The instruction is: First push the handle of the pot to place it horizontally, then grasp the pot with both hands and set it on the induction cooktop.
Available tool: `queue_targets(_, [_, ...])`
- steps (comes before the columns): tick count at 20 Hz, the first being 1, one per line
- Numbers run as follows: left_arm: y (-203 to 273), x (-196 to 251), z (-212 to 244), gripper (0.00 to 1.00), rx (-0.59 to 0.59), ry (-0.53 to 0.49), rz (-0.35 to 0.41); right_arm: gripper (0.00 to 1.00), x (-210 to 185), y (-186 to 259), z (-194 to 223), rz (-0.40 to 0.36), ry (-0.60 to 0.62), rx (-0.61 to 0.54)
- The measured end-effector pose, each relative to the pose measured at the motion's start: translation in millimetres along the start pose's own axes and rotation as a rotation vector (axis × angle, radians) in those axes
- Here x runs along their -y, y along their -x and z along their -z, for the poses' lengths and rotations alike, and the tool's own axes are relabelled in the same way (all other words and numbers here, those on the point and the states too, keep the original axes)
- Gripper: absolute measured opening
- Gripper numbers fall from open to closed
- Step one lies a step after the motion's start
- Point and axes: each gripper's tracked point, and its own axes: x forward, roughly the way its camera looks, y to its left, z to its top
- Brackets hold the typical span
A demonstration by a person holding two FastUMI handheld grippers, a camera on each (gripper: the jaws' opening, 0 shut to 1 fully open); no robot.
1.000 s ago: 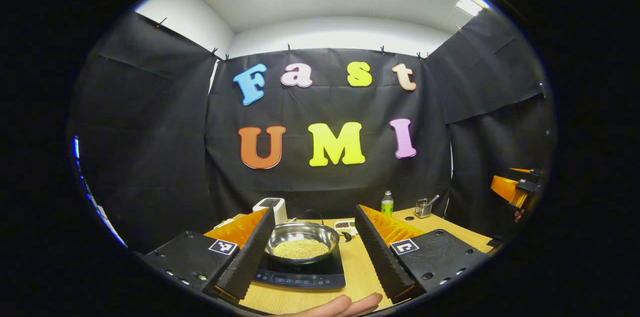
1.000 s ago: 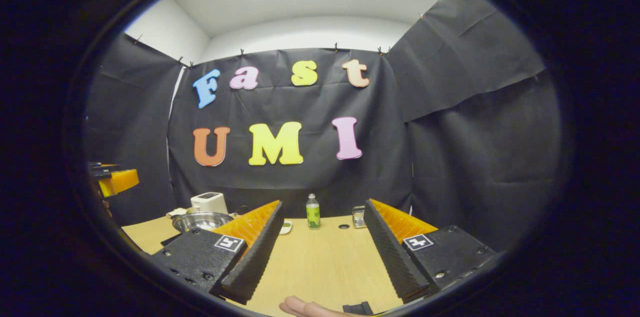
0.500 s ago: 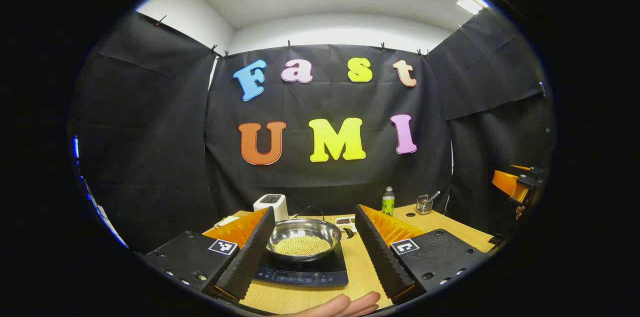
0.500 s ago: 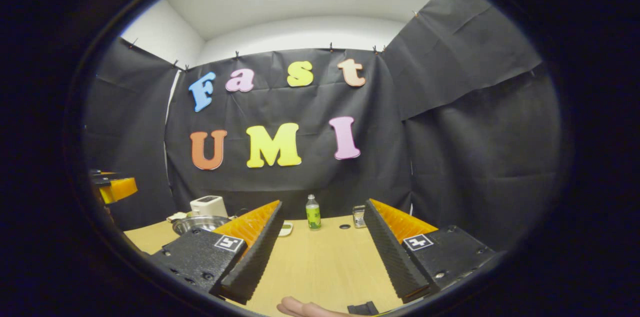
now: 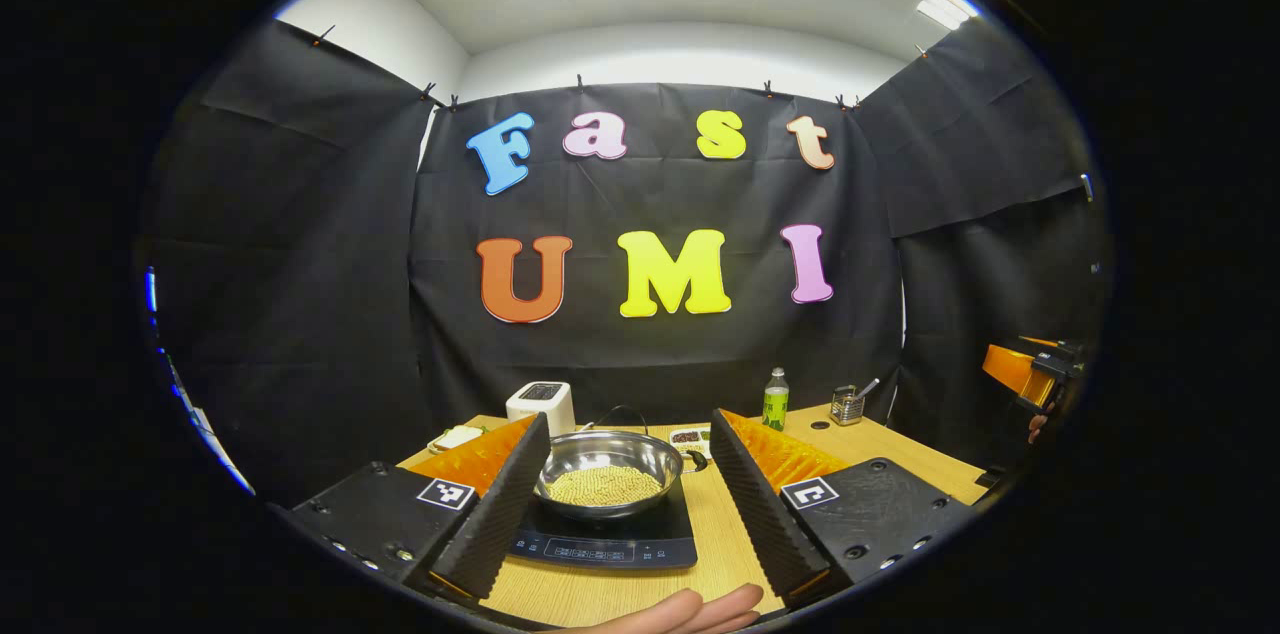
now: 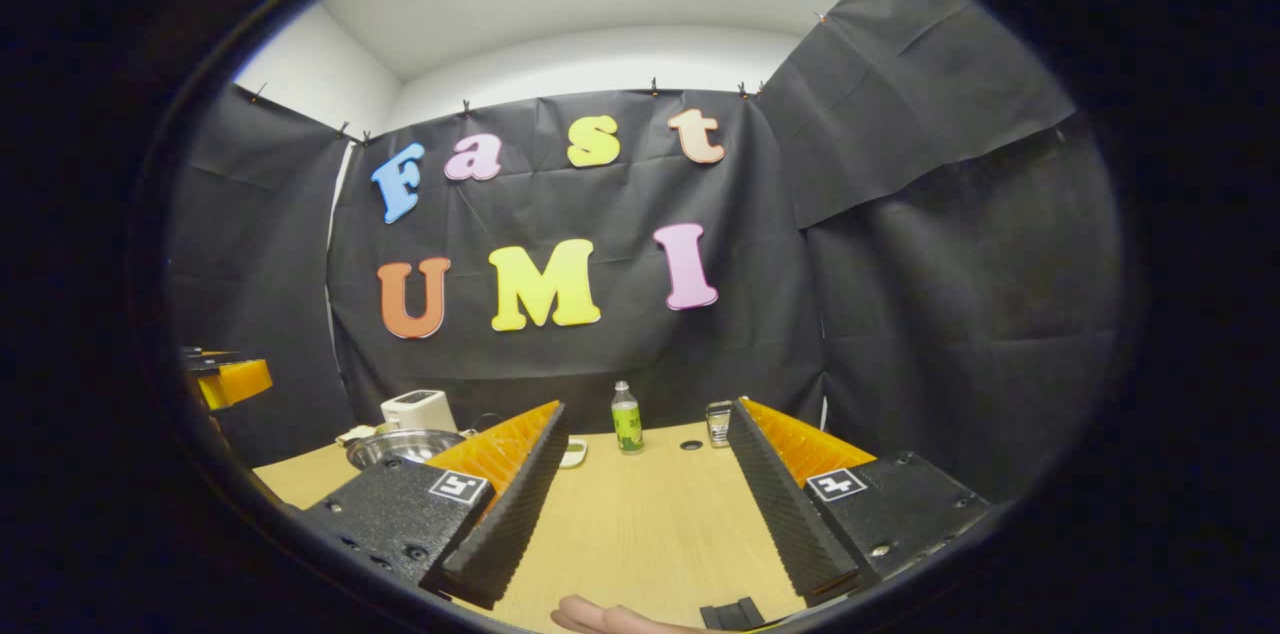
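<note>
Left gripper [image 5: 620,504] held level and spread wide, grasping nothing, looking straight at the steel pot [image 5: 608,469]. Pot sitting on the black induction cooktop [image 5: 600,542], framed between the two fingers yet farther off than their tips, touching neither; holding pale grains, with a small dark side handle [image 5: 696,460] on its right. Behind the pot a white toaster [image 5: 541,405], to the pot's right a small tray [image 5: 688,436], then a green bottle [image 5: 774,400] and a metal cup [image 5: 846,406], all on the wooden table [image 5: 900,449]. A fingertip of the holding hand [image 5: 690,611] showing at the bottom edge, nearer than the cooktop. Far right of the pot, the other gripper seen small. Right gripper [image 6: 645,504] likewise level and splayed, empty, well to the right of the pot [image 6: 400,446], over bare table [image 6: 640,524], aimed at the bottle [image 6: 626,418].
</note>
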Motion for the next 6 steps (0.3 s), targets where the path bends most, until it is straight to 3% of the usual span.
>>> queue_targets(3, [0.0, 1.0, -0.6, 0.95, 0.001, -0.005, 0.001, 1.0, 1.3, 0.1, -1.2, 0.001, 0.006, 0.001])
queue_targets(6, [-0.2, 2.1, -0.8, 0.95, 0.001, -0.007, -0.002, 0.96, 0.2, 1.8, -6.7, 0.0, 0.035, 0.01])
